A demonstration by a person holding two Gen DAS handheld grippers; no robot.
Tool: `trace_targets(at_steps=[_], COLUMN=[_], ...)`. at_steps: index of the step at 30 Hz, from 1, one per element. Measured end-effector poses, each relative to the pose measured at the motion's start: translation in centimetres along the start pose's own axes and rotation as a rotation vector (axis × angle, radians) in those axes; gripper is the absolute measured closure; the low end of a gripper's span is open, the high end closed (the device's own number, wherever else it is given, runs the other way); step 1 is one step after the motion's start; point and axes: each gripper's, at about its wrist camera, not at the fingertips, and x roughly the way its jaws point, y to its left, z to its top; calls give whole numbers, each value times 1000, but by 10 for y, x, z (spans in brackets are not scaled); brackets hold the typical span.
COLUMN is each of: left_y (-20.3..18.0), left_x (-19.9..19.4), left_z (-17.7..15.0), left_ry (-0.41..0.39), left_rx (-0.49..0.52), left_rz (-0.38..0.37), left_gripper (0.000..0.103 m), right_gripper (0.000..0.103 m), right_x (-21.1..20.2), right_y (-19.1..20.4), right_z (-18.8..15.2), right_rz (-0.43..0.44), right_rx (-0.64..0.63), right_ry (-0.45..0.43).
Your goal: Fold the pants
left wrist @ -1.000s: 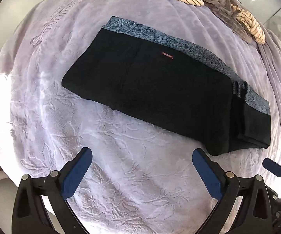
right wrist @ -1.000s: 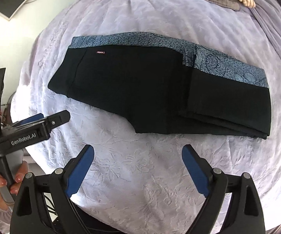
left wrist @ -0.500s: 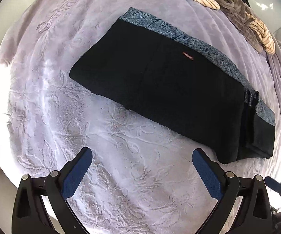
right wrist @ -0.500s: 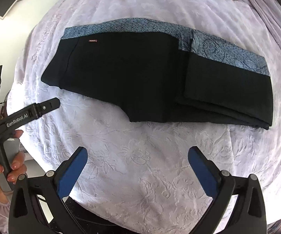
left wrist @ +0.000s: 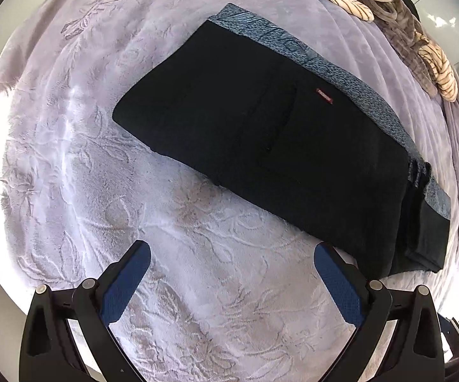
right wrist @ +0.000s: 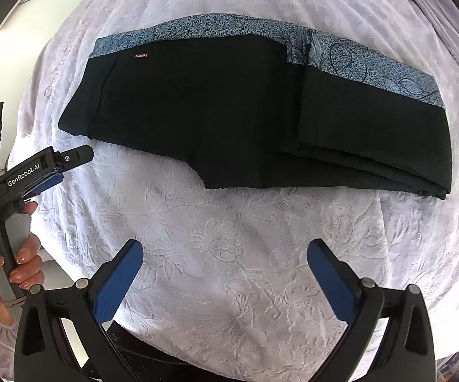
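A: Lilac bedspread point(right wrist: 229, 254) carries the black pants point(right wrist: 229, 121), partly folded, one end doubled over. Left gripper point(left wrist: 232, 273) and right gripper point(right wrist: 226, 273) hover short of them, jaws wide, empty.

B: Risk: pinching one layer would pull the stack apart. Layer count indistinct; red label point(right wrist: 141, 55) unreadable.

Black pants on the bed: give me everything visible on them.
The black pants lie flat, partly folded, on the embossed lilac blanket. Matte dark fabric; a blue patterned band runs along the far edge, with a small red label below it. One end is doubled over in stacked layers. Nothing but the blanket touches them.
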Motion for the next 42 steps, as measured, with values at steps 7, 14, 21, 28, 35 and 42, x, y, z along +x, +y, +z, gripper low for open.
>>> trace_targets(at_steps=[7, 14, 21, 28, 35, 42], left_y=[25, 46, 50, 46, 25, 34], left_x=[6, 7, 38, 48, 9, 54], left_z=[19, 38, 50, 52, 53, 63], left_ry=[-13, -68, -81, -89, -213, -93], left_rx=[-79, -131, -225, -218, -141, -185], left_rz=[-110, -402, -477, -421, -433, -240], left_gripper=[0, 0, 0, 0, 0, 27], right_gripper=[0, 0, 0, 0, 0, 0], right_x=[7, 15, 27, 33, 29, 18], right_y=[2, -1, -1, -5, -8, -6], right_z=[2, 3, 1, 2, 7, 30], right_rz=[13, 31, 32, 35, 55, 70], right_rx=[1, 12, 17, 23, 31, 2], right_ry=[9, 24, 47, 55, 33, -17])
